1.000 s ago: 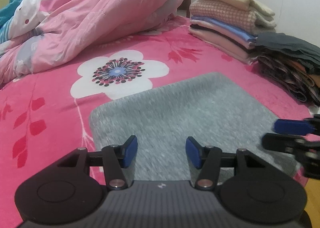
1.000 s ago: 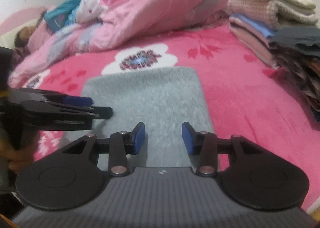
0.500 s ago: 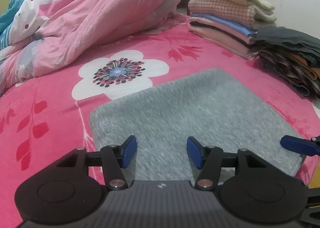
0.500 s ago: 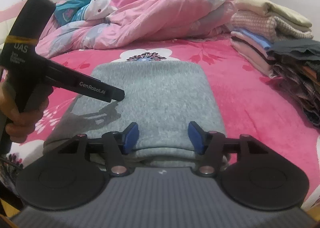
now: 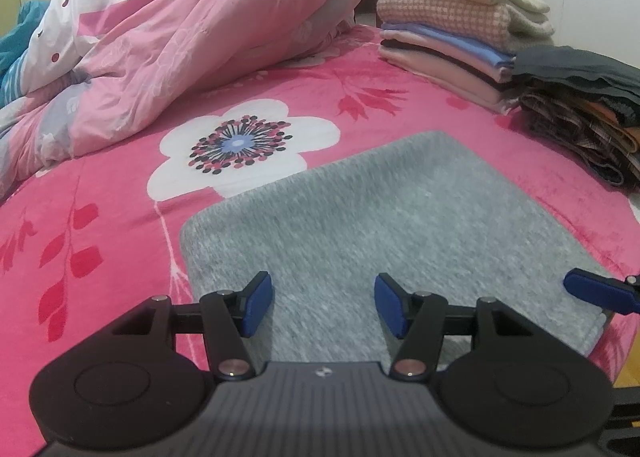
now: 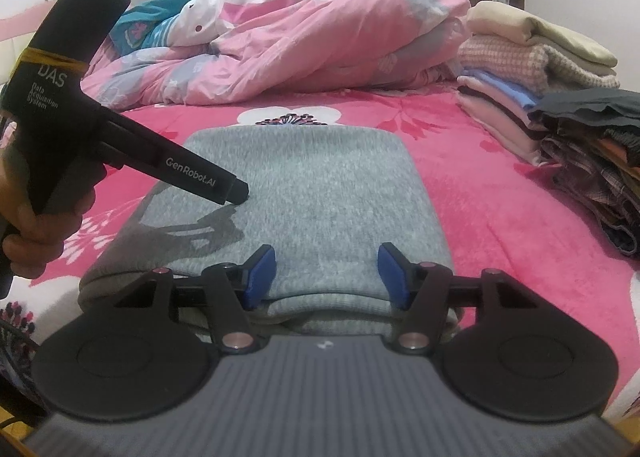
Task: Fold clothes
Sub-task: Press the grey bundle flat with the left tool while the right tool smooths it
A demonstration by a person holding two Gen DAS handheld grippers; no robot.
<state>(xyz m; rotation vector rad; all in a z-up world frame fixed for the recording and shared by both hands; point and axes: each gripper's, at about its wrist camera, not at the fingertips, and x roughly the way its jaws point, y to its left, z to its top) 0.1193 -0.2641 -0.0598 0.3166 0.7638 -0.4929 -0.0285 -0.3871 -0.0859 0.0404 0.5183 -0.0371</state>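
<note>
Item: grey knit garment (image 6: 320, 193), folded to a neat rectangle, laid flat on pink floral bedspread (image 5: 100, 225), near the bed's front edge. Long axis runs away from right gripper (image 6: 326, 273) toward the bunched pink duvet (image 6: 320, 29); short layered end w/ fold lips is seen just under the right pads.

Right gripper: jaws apart, have just been opening; nothing clamped. The garment's near end sits between and below the blue pads, no pad pressed on cloth.

Left gripper (image 5: 324, 303): jaws apart, nothing held; positioned over the garment's left long side, tip close to the knit in the right view w/ shadow cast beneath. Contact cannot be told. A hand (image 6: 36, 229) is seen on its handle.

Key relation: garment lies straight ahead of right gripper, lengthwise; right is the nearer to the short end, left to the side edge. Judged: fold looks complete or nearly so; next move likely a lift/transfer, for which the layered near end would need pinching thru all layers.

Surroundings: stack of folded clothes (image 5: 460, 29) at far right of bed, darker plaid/grey pile (image 5: 580, 105) beside it. Teal cloth (image 6: 148, 25) behind duvet. Pale wall beyond.
</note>
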